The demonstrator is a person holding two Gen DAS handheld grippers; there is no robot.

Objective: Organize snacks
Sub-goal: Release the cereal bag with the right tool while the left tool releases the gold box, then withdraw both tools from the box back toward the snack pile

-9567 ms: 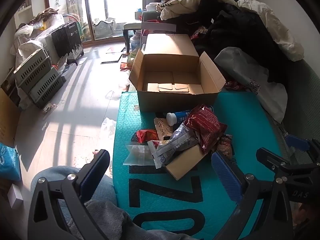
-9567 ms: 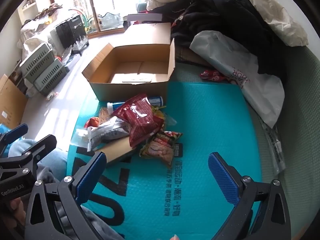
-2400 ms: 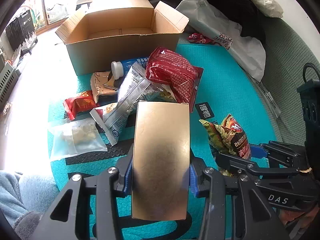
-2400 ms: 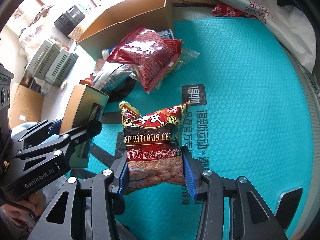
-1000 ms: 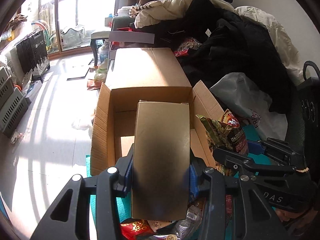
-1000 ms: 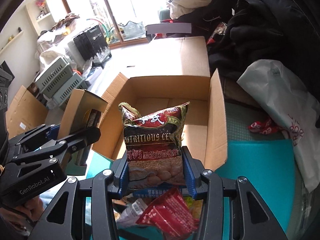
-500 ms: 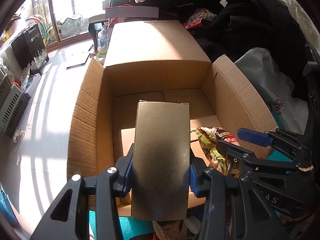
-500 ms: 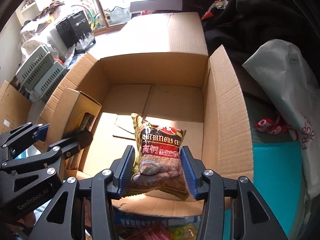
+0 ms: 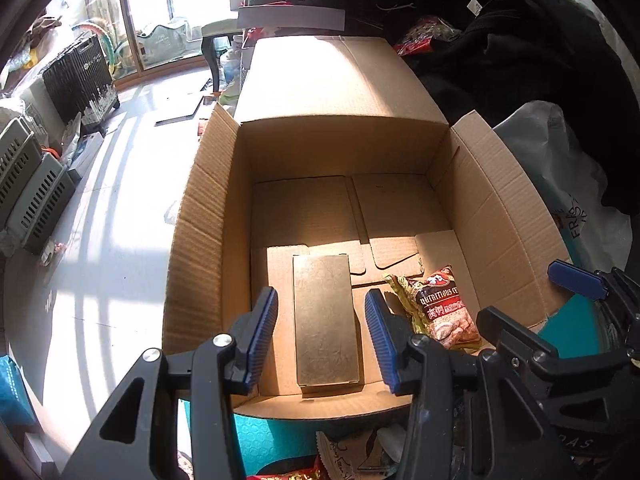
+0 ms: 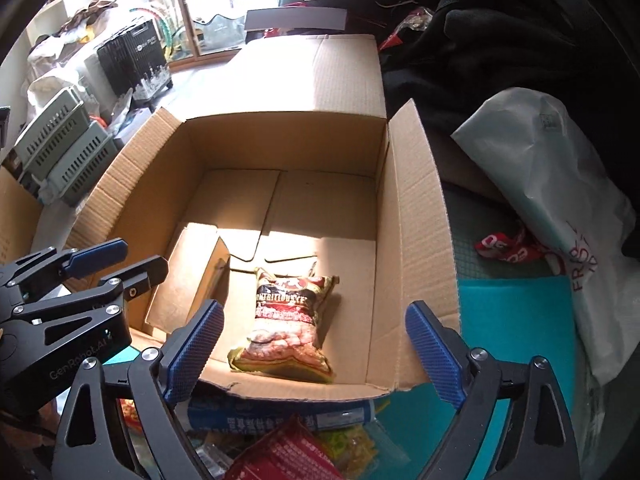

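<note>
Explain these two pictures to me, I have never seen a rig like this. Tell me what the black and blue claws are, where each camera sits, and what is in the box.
There is no robot arm here. A person holds a two-finger clamp in each hand, and each carries a wide-angle camera looking forward along its blue-padded fingers. One picture is from the left hand-held gripper, the other from the right hand-held gripper; each also shows its neighbour at the edge.

Both look down into an open cardboard box. On its floor lie a flat gold carton and, beside it, a snack bag.

Neither clamp holds anything: the left's pads stand clear of the carton, and the right's jaws are opening, nothing gripped between them. More snack packets wait in front of the box on a teal mat.
</note>
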